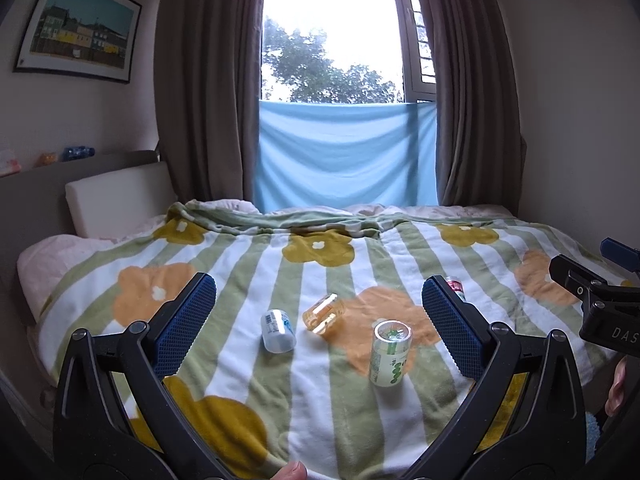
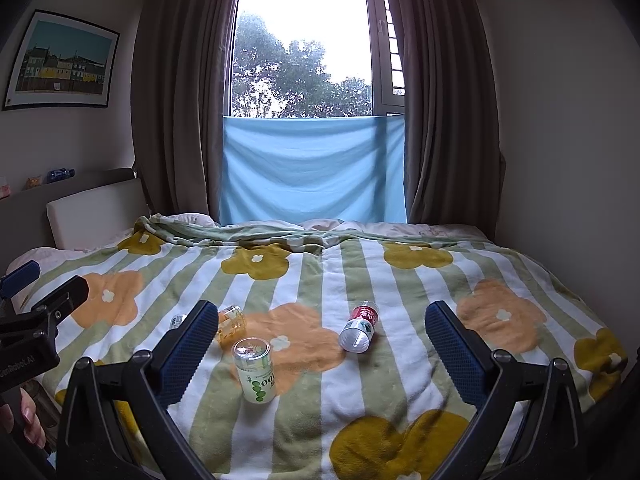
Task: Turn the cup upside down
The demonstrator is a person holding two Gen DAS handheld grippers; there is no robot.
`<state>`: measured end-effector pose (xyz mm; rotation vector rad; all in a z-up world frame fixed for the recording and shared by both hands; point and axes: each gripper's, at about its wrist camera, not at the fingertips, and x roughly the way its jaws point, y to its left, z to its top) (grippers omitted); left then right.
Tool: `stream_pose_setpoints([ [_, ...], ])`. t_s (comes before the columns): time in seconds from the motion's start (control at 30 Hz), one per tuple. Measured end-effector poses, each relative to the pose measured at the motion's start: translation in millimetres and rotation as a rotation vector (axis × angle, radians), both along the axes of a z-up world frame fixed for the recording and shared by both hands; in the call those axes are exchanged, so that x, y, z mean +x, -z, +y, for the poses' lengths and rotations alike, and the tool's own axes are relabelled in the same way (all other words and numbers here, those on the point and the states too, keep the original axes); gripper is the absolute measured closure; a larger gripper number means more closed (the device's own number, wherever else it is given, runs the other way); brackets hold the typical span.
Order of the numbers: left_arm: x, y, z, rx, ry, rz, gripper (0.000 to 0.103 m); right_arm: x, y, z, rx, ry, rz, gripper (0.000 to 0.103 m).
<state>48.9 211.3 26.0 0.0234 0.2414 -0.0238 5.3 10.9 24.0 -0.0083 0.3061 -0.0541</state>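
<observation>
Several small cups lie on the flowered blanket (image 1: pixel 320 400). A green-print clear cup (image 1: pixel 391 356) stands with its base up; it also shows in the right wrist view (image 2: pixel 255 372). An amber cup (image 1: pixel 324 313) lies on its side, as does a white-blue cup (image 1: pixel 277 330). A red-label cup (image 2: pixel 359 327) lies on its side; only its end shows past the right finger in the left wrist view (image 1: pixel 454 285). My left gripper (image 1: pixel 319 322) is open and empty, above the cups. My right gripper (image 2: pixel 320 344) is open and empty, above the blanket.
The bed fills the view, with a headboard cushion (image 1: pixel 116 204) at the left and curtains (image 1: pixel 208 80) and a window behind. The other gripper's body shows at the right edge (image 1: pixel 600 300) and at the left edge (image 2: pixel 32 332).
</observation>
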Motion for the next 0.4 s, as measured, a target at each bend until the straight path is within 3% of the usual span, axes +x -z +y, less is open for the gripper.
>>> stream_pose_setpoints([
  [0.1,-2.3,1.1,-3.0,0.03,-0.036,-0.02,0.0,1.7,-0.4,0.8,-0.004,0.005,-0.001,0.0],
  [0.4,2.2,3.7,2.8,-0.006,-0.008,-0.006,0.0,3.8,-0.8,3.1,-0.005,0.005,0.003,0.0],
])
